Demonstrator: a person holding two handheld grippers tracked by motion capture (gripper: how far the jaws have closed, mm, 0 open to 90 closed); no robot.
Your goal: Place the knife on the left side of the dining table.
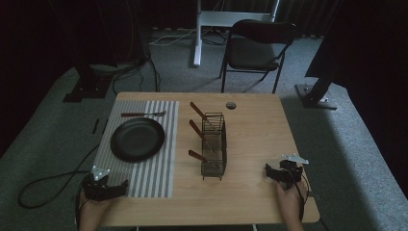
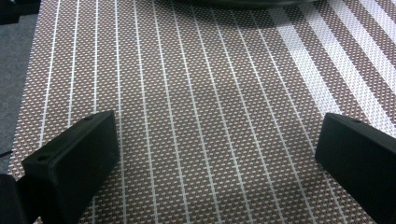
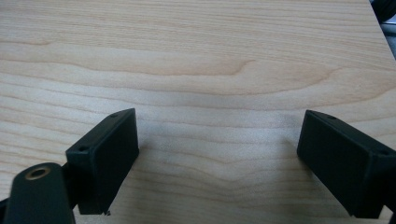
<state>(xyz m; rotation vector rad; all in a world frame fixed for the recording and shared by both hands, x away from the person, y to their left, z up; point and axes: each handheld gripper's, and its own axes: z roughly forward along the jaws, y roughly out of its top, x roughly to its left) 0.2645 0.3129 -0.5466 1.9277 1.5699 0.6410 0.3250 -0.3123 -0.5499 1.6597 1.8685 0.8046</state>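
A black plate [image 1: 137, 139] lies on a striped placemat [image 1: 159, 173] on the left half of the wooden table [image 1: 255, 139]. Past the plate, a fork with a brown handle [image 1: 142, 114] rests on the mat. At the table's middle a black wire rack [image 1: 214, 144] holds three pieces of cutlery with brown handles [image 1: 197, 129]. My left gripper [image 1: 111, 187] sits open at the mat's near left corner; in the left gripper view [image 2: 217, 140] its jaws stand wide over the mat, holding nothing. My right gripper [image 1: 278, 172] [image 3: 217, 140] is open over bare wood at the near right.
A small round dark cap [image 1: 231, 105] lies near the table's far edge. Beyond the table stand a dark folding chair [image 1: 257, 45] and a white stand leg [image 1: 197, 43]. Cables [image 1: 48, 185] trail on the grey carpet at the left.
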